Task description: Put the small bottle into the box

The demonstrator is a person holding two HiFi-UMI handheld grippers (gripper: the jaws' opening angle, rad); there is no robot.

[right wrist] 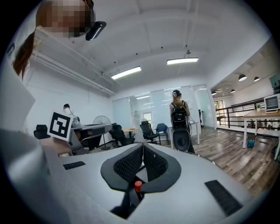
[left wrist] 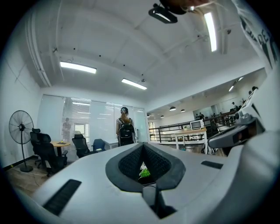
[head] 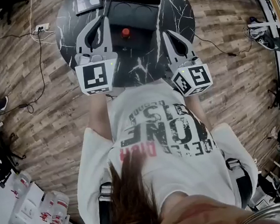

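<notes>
Round black table [head: 135, 67], black box [head: 132, 15] by its far edge, small bottle [head: 125, 33] with a red cap right at the box's near side, left tongs [head: 102, 18] pressed together, empty, right tongs [head: 167, 33] pressed together, empty, both above the table

Left gripper [left wrist: 143, 146] has its jaws pressed together tip to tip, with a green-and-white speck [left wrist: 144, 171] peeking through the gap below the pads. Further back there's a person with a backpack [left wrist: 125, 129], a standing fan [left wrist: 21, 127] on the left, and office chairs [left wrist: 46, 151].
</notes>
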